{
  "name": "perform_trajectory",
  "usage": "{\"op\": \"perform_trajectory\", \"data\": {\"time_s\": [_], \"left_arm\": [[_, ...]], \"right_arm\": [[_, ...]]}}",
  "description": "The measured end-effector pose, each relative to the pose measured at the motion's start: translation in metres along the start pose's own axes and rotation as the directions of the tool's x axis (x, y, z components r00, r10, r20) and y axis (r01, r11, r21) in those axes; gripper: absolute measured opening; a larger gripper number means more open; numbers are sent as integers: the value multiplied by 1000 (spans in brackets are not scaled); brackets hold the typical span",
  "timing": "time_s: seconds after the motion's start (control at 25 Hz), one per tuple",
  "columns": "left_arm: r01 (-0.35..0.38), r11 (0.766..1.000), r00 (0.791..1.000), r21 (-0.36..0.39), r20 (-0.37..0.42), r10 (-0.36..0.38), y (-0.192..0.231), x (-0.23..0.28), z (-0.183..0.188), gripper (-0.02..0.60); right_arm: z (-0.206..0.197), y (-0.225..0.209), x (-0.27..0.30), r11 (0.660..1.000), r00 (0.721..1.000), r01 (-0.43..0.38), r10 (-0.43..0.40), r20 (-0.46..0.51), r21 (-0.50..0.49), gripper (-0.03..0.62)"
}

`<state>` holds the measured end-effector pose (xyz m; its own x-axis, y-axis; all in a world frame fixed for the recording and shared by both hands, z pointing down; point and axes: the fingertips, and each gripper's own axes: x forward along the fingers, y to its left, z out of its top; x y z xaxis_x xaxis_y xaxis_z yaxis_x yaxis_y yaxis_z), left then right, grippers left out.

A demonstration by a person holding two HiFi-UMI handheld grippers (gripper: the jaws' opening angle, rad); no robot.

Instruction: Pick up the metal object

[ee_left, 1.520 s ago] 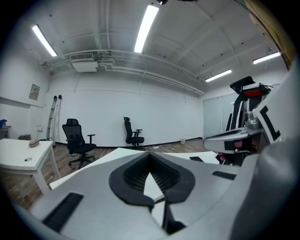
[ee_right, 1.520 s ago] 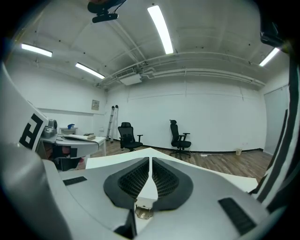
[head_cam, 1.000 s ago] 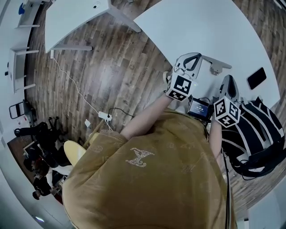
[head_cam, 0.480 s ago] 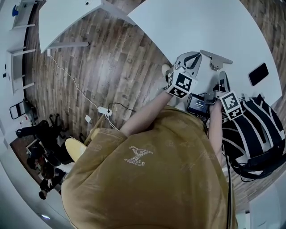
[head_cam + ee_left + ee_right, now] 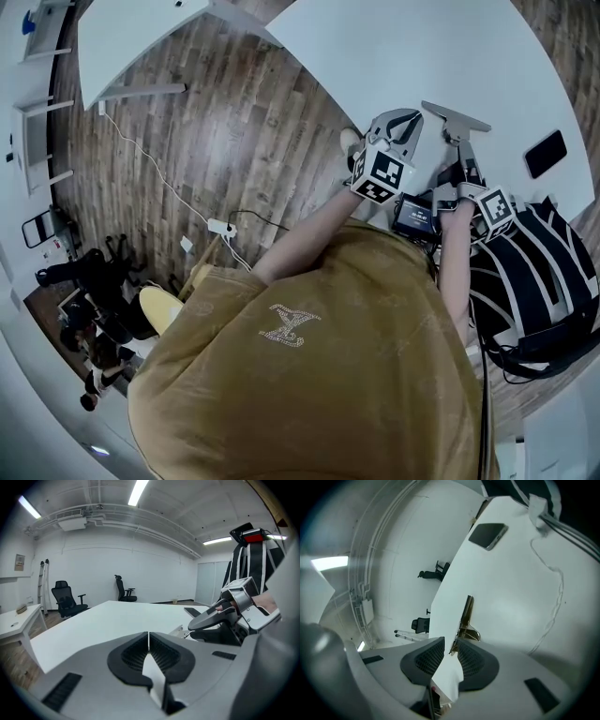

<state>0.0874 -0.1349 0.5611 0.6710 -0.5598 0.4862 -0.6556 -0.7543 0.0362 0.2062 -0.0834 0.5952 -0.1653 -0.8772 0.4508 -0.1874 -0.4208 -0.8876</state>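
Observation:
The metal object is a flat grey bracket on the white table, close to its near edge. In the right gripper view its thin gold-tinted strip runs up from between the pads. My right gripper is closed around the strip's lower end. My left gripper hovers just left of it, shut with nothing between its pads. From the left gripper view, the right gripper shows at the right.
A black phone lies farther right on the table. A black backpack with white stripes stands at the right, beside a thin cable. A small black device with a screen sits under my hands. Wooden floor lies to the left.
My right gripper has moved forward to the metal object and now has its strip between the jaws. The left gripper has stayed about where it was.

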Motion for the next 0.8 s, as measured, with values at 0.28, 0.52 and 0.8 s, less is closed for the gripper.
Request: {"op": "perform_trajectory", "data": {"time_s": [0.28, 0.52, 0.8], "left_arm": [[5, 1000, 1000, -4, -14, -5, -1, 2, -5, -3], [9, 1000, 1000, -11, -28, -10, -1, 3, -11, -3], [10, 1000, 999, -17, -37, -11, 0, 3, -15, -3]], "right_arm": [[1, -6, 10, 993, 1000, -9, 8, 6, 121, 69], [-1, -12, 18, 985, 1000, -7, 9, -12, 173, 69], [-1, -12, 27, 971, 1000, -21, 24, -10, 238, 69]]}}
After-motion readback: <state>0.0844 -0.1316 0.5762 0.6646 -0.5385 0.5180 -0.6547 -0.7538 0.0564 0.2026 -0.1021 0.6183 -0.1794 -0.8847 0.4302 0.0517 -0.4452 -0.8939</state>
